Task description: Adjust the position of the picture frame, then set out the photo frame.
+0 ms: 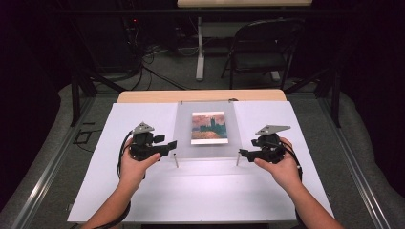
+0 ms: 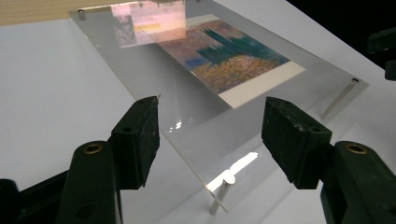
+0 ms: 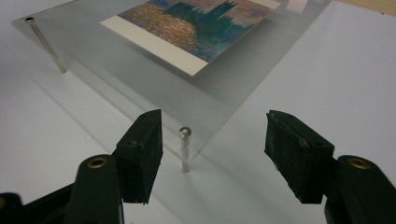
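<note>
Between both tongs: clear acrylic plate (image 1: 206, 136) on metal pegs, painted postcard (image 1: 208, 127) atop. Left gripper (image 1: 171, 143), right gripper (image 1: 242, 152) gaping, nothing held; approach step. Next, probably: pinch near corners.

no readable text anywhere, no labels, brands or numbers, picture card (image 1: 208, 127) under the clear panel (image 1: 184, 138) shows a painted scene only, white margin blank, black jaw pads unmarked, white table sheet (image 1: 205, 191) blank
</note>
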### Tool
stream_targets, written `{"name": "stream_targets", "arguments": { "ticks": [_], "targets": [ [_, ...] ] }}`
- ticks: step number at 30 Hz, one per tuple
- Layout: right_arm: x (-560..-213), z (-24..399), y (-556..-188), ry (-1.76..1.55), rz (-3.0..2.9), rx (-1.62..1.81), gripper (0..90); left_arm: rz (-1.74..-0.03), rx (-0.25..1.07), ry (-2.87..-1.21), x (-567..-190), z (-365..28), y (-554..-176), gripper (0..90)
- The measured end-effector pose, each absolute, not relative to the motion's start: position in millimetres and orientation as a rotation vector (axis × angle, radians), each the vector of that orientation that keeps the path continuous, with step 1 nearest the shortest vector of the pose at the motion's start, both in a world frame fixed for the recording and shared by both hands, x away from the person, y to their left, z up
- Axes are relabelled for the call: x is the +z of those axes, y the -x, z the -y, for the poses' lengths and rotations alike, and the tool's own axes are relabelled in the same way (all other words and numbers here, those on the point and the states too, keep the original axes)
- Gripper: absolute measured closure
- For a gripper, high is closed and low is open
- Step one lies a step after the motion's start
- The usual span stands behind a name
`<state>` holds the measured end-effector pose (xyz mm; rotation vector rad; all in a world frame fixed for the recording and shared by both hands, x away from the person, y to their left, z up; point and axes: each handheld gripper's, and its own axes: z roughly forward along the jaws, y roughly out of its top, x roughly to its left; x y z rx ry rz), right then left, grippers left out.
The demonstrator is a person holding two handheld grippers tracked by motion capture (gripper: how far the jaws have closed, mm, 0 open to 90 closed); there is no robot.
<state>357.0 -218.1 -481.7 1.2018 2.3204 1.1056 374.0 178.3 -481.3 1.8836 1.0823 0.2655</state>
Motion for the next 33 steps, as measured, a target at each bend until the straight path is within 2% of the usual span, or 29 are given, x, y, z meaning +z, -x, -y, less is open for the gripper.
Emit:
{"name": "stream_targets", "arguments": {
  "ticks": [10,21,27,33],
  "targets": [
    [-481.3,209.6,-399.8,-1.218,-2.329,1.105,36.7,-1.105,0.260,-1.884,-482.3,-170.4,-410.3,35.0],
    [-477.9,208.7,-448.3,-1.351,-2.275,1.131,36.2,-1.217,0.289,-1.876,-483.6,-168.5,-450.8,29.6],
    [-480.8,206.9,-462.9,-1.361,-2.247,1.071,35.9,-1.272,0.313,-1.898,-485.9,-170.5,-465.4,29.3],
    [-484.5,203.0,-476.8,-1.370,-2.259,1.067,36.2,-1.305,0.277,-1.889,-488.1,-170.7,-480.1,32.1]
  ]
}}
